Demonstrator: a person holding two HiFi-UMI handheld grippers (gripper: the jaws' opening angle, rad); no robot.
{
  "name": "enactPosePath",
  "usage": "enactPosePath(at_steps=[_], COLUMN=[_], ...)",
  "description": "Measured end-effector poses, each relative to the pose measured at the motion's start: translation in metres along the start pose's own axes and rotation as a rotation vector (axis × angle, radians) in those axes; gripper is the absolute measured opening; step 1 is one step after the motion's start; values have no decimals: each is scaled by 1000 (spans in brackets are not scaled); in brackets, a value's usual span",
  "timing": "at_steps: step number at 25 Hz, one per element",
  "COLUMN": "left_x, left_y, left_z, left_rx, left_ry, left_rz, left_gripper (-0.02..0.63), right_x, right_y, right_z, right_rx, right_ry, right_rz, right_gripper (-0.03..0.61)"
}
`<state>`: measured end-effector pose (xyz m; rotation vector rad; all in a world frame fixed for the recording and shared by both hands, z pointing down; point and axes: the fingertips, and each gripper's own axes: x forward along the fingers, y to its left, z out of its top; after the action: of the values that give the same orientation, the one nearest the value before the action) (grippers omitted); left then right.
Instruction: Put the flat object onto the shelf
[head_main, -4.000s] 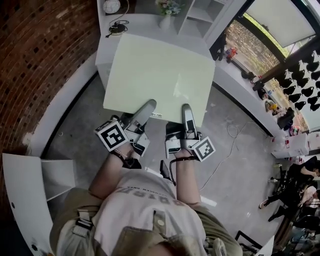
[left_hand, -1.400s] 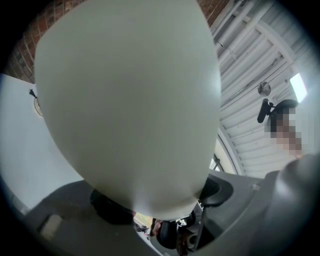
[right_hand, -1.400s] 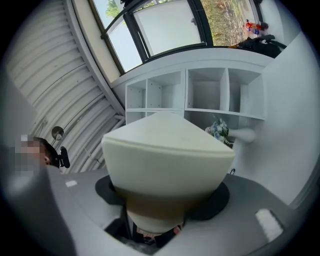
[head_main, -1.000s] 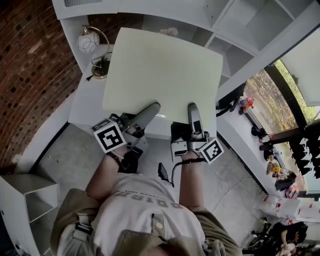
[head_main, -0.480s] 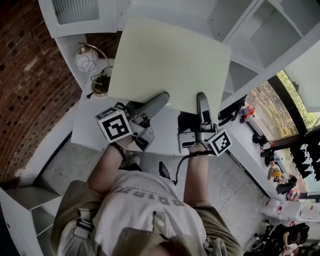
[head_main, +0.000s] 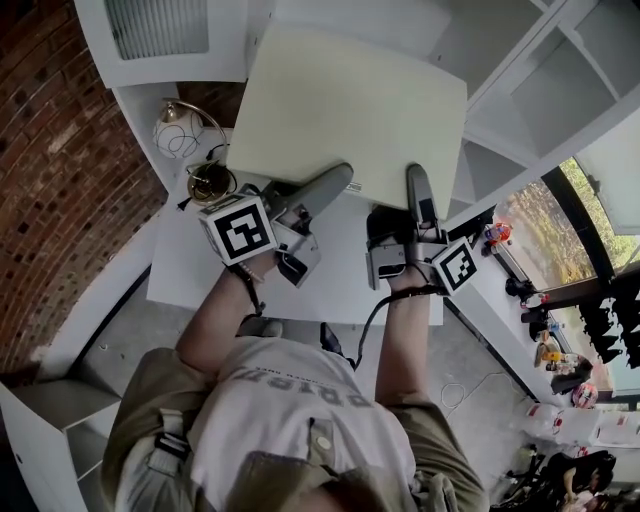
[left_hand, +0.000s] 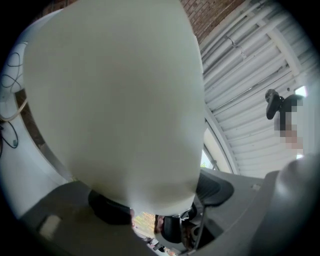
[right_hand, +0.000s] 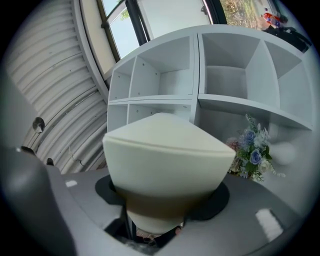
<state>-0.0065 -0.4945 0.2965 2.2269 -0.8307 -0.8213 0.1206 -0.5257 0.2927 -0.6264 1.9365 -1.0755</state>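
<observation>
Person: seen from above, pale shirt (head_main: 290, 420), both forearms stretched forward, one gripper in each hand.
Left gripper (head_main: 338, 184): its marker cube faces up beside the wrist. Its fingers (head_main: 318, 194) are closed on the near edge of the flat board (head_main: 350, 110), towards that edge's left end.
Left gripper's own view: the board (left_hand: 115, 100) fills most of the picture. The dark pads press on it from either side, so the left gripper (left_hand: 160, 200) has a firm hold with nothing else between the fingers.
Right gripper (head_main: 413, 186): its fingers (head_main: 418, 200) are clamped on the same near edge, towards the right end and apart from the left gripper.
Right gripper's own view: the cream board (right_hand: 165, 155) sits between the two dark pads, which are parted only by its thickness. The right gripper (right_hand: 162, 200) grips it.
Flat board: cream, roughly square, carried in the air by both grippers at its near edge and resting on nothing.
Counter (head_main: 200, 270): white, below the grippers and the board's near part.
Lamp (head_main: 180, 130): a globe shade on a curved stem with a brass base, at the counter's left end, just left of the board.
Brick wall (head_main: 60, 150): on the far left, behind the lamp.
Flowers (right_hand: 252, 152): a small blue and white bunch, to the right beyond the board.
Shelf (right_hand: 225, 75): a white unit of open compartments beyond the board's far edge, and at the upper right (head_main: 560, 80) from above. The board is not yet on it.
</observation>
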Motion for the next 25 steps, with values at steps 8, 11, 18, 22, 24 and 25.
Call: enactPosePath(at_steps=[8,11,18,22,24,25], left_x=[25,31,40,33,26,23], left_y=[7,8,7,7,7,7], left_z=[11,7,15,19,20,20], left_rx=[3,-1,26,12,19,30], left_ry=[48,70,64,28,9,4], left_rz=[-24,-30,-46,-54,-52,-51], left_gripper=[382,383,383,383,383,383], right_x=[18,21,34,41,43,43], right_y=[-9,-14,-17,-18,-20,-21], right_z=[17,24,32,34,35,36], right_rx=[47,81,155,177,182,181], right_ry=[-31,-47,-88,-101,-115,-123], right_rz=[-102,-138,-174,-194,-205,-209], right_gripper=[296,296,291,288,287,285])
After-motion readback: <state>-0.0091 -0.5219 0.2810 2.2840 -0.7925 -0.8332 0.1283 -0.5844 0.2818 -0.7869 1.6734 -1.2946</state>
